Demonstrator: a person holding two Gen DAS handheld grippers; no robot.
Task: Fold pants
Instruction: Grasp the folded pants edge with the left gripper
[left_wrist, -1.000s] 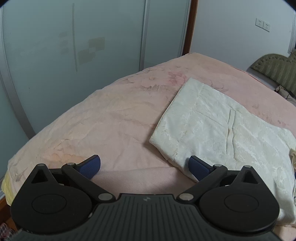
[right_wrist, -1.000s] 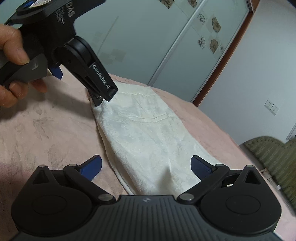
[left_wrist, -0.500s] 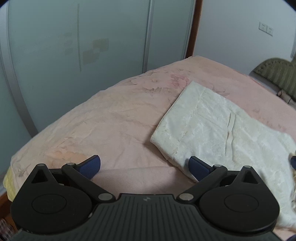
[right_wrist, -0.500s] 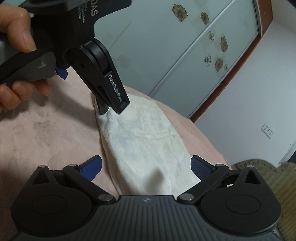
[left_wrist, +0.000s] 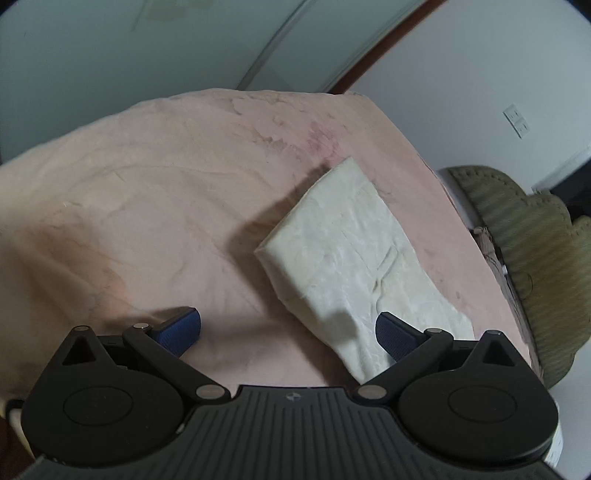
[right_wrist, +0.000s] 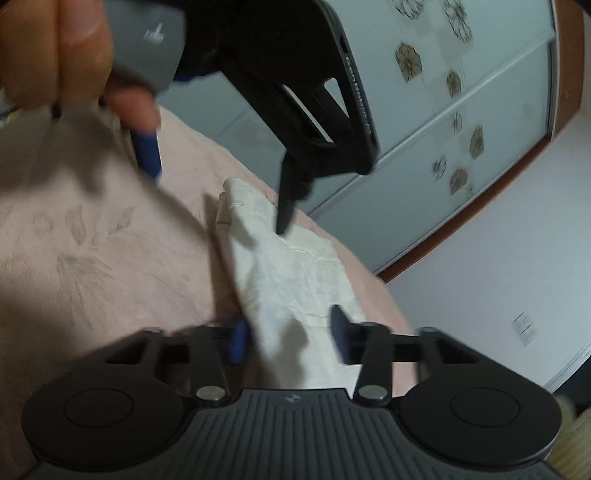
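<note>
The cream pants (left_wrist: 343, 254) lie folded into a narrow rectangle on the pink bedspread (left_wrist: 147, 206). My left gripper (left_wrist: 288, 332) is open and empty, raised above the bed, with its right pad over the near end of the pants. In the right wrist view the pants (right_wrist: 291, 280) run away from me. My right gripper (right_wrist: 290, 339) is open, narrower than before, with the near end of the pants between its pads. The left gripper's body (right_wrist: 295, 92) hangs above the far end of the pants, held by a hand (right_wrist: 62, 55).
Frosted sliding wardrobe doors (right_wrist: 443, 129) stand behind the bed. A green quilted headboard (left_wrist: 532, 251) is at the right. The bed's edge (left_wrist: 436, 177) drops off to the right of the pants. A white wall with sockets (left_wrist: 517, 122) is beyond.
My left gripper has lifted up and away from the pants. My right gripper's jaws have narrowed from wide open around the near end of the pants. The right view is motion-blurred.
</note>
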